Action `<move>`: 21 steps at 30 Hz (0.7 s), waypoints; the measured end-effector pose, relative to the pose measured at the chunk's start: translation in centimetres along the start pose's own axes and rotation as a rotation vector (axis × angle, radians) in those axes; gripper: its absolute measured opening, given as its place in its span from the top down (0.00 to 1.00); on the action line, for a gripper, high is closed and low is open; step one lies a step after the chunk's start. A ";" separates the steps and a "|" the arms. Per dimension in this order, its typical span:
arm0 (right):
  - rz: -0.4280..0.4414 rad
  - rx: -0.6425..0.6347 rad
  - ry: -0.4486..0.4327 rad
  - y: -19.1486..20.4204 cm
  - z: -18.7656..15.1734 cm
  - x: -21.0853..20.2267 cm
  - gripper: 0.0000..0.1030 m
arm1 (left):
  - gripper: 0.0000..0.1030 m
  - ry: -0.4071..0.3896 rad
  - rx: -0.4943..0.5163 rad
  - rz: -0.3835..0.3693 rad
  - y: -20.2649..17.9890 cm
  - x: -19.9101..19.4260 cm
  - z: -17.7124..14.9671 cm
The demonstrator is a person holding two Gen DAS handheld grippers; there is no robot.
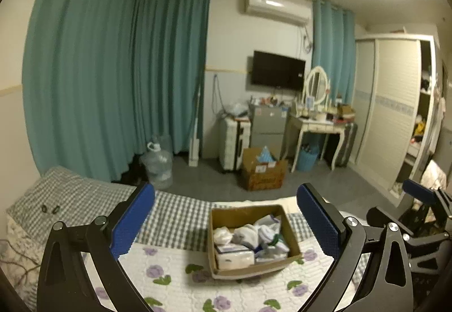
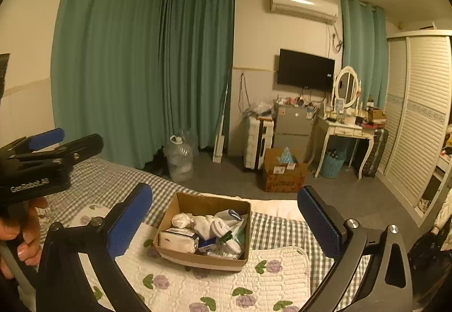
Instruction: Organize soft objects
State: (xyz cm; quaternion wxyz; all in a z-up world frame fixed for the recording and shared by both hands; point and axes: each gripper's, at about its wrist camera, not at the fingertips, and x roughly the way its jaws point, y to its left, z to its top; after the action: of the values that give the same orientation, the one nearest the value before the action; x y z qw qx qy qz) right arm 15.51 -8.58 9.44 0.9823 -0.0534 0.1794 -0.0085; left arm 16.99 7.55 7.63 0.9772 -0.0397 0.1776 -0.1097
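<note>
My left gripper [image 1: 226, 224] hangs above the bed with its jaws spread wide and nothing between them, and my right gripper [image 2: 226, 224] does the same beside it, jaws just as wide and empty. Ahead of both pairs of jaws, framed in the gap between the blue pads, a cardboard box [image 1: 293, 241] sits on the flowered quilt [image 1: 175, 281], open at the top. From my left jaws the box lies straight ahead and a little toward the right pad; from my right jaws it lies ahead and a little toward the left pad. Inside the box I see a heap of soft white things [image 2: 206, 223], which look like rolled socks or cloths, though I cannot tell exactly, and a wrapped tissue pack [image 2: 178, 240] lying along the near wall. Neither gripper touches the box or what is in it. Beyond the box, past the tips of the jaws, a checked blanket [image 1: 175, 213] covers the far part of the bed. In the right view my left hand [image 2: 25, 230] shows off past the left pad, wrapped around the handle of the other gripper.
</note>
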 end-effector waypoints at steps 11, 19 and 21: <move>-0.042 0.024 -0.051 0.0 -2.2 -8.2 0.00 | 0.00 -0.053 0.015 0.003 -0.4 -6.1 -3.5; -0.051 0.025 -0.019 0.6 -5.1 -9.3 0.00 | 0.00 -0.008 0.015 0.014 -0.1 -6.1 -6.8; -0.049 0.027 -0.014 0.6 -5.5 -9.3 0.00 | 0.00 0.000 0.015 0.018 -0.2 -6.0 -7.1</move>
State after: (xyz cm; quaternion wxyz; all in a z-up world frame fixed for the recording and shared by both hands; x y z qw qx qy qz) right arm 4.87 -8.23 7.50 0.9836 -0.0444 0.1711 -0.0346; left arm 8.93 8.43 3.01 0.9784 -0.0308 0.1769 -0.1024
